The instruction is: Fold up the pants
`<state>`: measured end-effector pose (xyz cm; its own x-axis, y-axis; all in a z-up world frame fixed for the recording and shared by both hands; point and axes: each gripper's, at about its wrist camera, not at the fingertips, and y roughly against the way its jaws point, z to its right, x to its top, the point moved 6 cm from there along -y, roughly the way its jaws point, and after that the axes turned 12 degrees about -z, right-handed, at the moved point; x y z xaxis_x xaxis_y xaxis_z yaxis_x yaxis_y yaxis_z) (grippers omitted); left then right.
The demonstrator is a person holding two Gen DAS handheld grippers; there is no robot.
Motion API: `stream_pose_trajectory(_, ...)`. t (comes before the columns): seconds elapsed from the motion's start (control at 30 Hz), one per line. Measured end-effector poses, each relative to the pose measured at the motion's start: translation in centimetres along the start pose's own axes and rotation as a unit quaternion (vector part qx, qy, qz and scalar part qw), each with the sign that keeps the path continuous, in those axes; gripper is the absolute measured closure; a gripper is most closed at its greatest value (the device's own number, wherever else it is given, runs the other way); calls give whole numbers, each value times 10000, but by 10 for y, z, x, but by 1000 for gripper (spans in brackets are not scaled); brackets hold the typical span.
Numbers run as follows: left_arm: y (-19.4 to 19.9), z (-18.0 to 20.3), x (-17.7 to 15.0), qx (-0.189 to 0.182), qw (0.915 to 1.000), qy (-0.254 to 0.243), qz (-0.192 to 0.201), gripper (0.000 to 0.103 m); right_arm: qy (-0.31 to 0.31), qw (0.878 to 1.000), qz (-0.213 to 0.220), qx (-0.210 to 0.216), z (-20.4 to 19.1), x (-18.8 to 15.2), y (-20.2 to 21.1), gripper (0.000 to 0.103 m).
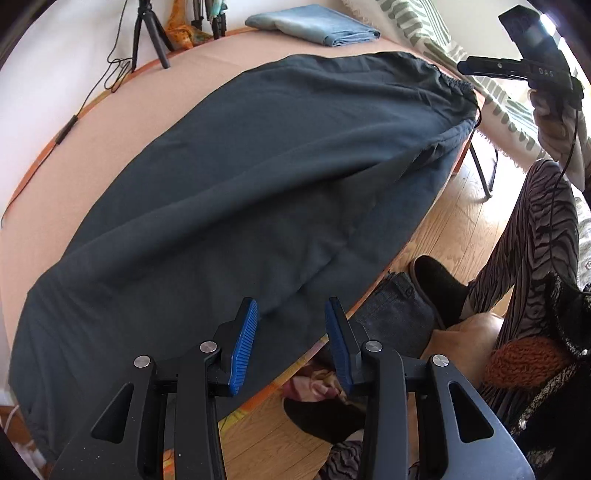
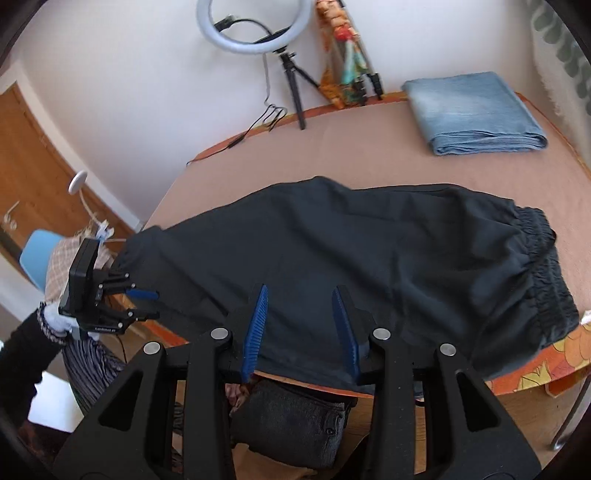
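Note:
Dark navy pants (image 1: 236, 177) lie lengthwise on the tan table, folded leg over leg, with the elastic waistband (image 2: 546, 266) to the right and the cuffs to the left. The near edge hangs over the table front. My left gripper (image 1: 291, 332) is open and empty just above the pants' near edge; it also shows in the right wrist view (image 2: 142, 304) by the cuff end. My right gripper (image 2: 299, 328) is open and empty over the pants' near edge at mid length. In the left wrist view the right gripper (image 1: 480, 68) hovers above the waistband.
Folded light-blue jeans (image 2: 476, 110) lie at the table's far right corner. A tripod with a ring light (image 2: 255, 26) stands at the far edge with a cable. Grey garments (image 2: 291, 421) lie on the wooden floor below. The person's legs and slippers (image 1: 439, 284) are near the table.

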<state>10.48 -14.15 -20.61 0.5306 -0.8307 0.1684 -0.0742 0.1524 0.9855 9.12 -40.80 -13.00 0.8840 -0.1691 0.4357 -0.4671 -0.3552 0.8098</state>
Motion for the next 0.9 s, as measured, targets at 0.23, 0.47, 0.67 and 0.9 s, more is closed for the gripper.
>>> stream_pose_trajectory(0.23,-2,-31,-32,530,9980,305,-129,67,1248,9875,-966,-6,-56,-2,-62,64)
stream_pose_trajectory(0.47,-12,-46,-41,856,9958,253,-177,67,1926,9679,-1600,-224,-77,-11,-106,64)
stream_pose_trajectory(0.67,-10,-49,-44,766,9970,48,35,101,2324,9537,-1790,-656,-82,-15,-126,64)
stream_pose_trajectory(0.9,7,-53,-59,813,9961,215,256,103,2867,9337,-1938,-922,-92,-24,-143,90)
